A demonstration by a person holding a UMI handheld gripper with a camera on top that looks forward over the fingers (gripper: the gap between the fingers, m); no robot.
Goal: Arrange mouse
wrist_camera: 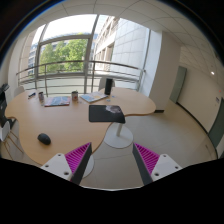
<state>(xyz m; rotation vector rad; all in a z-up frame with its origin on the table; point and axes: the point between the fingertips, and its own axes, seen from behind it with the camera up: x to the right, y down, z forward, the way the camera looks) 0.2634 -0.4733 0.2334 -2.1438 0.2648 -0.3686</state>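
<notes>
A dark mouse (44, 138) lies on the near left part of a curved wooden desk (70, 120), well beyond my fingers and to their left. A dark mousepad (105, 113) lies on the desk further right, ahead of the fingers. My gripper (112, 160) is held high above the floor, open and empty, its two fingers with magenta pads (78, 157) spread wide apart.
A laptop (57, 100), papers (92, 97) and a dark upright object (108, 87) sit on the desk's far side. A white round base (120, 138) stands on the floor beyond the fingers. Large windows with a railing run behind the desk. A door stands at the right.
</notes>
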